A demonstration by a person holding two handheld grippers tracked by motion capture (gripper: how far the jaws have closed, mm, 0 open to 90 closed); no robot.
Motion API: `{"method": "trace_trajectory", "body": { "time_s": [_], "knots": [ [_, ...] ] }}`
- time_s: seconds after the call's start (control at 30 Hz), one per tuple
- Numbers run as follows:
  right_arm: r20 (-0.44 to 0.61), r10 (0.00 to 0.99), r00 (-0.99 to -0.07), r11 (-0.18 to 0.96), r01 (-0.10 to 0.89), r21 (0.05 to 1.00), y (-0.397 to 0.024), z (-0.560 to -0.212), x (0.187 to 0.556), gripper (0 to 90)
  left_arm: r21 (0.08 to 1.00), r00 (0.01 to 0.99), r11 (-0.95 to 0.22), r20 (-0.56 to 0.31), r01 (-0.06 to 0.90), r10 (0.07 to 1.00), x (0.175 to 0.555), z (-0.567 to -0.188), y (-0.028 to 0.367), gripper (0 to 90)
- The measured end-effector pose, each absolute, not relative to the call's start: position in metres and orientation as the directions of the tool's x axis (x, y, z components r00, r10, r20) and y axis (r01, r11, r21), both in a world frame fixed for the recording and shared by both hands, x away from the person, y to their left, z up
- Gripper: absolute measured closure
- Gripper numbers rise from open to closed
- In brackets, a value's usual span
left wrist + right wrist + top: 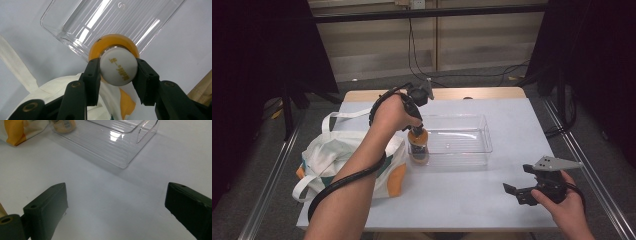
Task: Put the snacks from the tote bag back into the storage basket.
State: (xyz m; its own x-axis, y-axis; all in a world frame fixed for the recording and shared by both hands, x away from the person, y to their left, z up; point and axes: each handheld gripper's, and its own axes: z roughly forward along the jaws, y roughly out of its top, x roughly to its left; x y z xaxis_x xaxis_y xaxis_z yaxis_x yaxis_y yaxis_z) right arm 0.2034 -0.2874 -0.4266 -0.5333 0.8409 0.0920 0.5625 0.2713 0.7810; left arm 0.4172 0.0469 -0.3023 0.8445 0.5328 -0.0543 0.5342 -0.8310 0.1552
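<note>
One amber plastic bottle (113,47), white-capped, light, slick: my left gripper (117,68) clamps its cap (119,66); my right gripper (116,207) gapes idle.

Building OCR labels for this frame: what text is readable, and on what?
Gold East Asian characters printed in a line across the round white cap of the orange bottle: too blurred to quote.
Label on that bottle in the right gripper view: too small to read.
White and orange cloth tote bag: no readable text.
</note>
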Motion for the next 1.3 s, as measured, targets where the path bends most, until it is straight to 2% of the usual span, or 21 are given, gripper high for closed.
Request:
{"method": "trace_trajectory", "body": {
  "time_s": [0.37,0.63,1.3],
  "knots": [
    [0.089,0.84,-0.535,0.275,0.561,0.781,-0.2863,-0.4264,0.2038,4.2,0.168,0.855,-0.839,-0.058,0.518,0.516,0.4182,-0.303,0.0491,58.0],
    [0.087,0.838,-0.538,0.278,0.56,0.781,-0.2864,-0.4266,0.2035,4.2,0.173,0.852,-0.836,-0.052,0.521,0.52,0.4187,-0.3039,0.0505,54.2],
    [0.096,0.832,-0.546,0.278,0.561,0.78,-0.2839,-0.4279,0.2104,4.2,0.198,0.839,-0.82,-0.018,0.537,0.544,0.4207,-0.3069,0.0555,27.9]
  ]
}}
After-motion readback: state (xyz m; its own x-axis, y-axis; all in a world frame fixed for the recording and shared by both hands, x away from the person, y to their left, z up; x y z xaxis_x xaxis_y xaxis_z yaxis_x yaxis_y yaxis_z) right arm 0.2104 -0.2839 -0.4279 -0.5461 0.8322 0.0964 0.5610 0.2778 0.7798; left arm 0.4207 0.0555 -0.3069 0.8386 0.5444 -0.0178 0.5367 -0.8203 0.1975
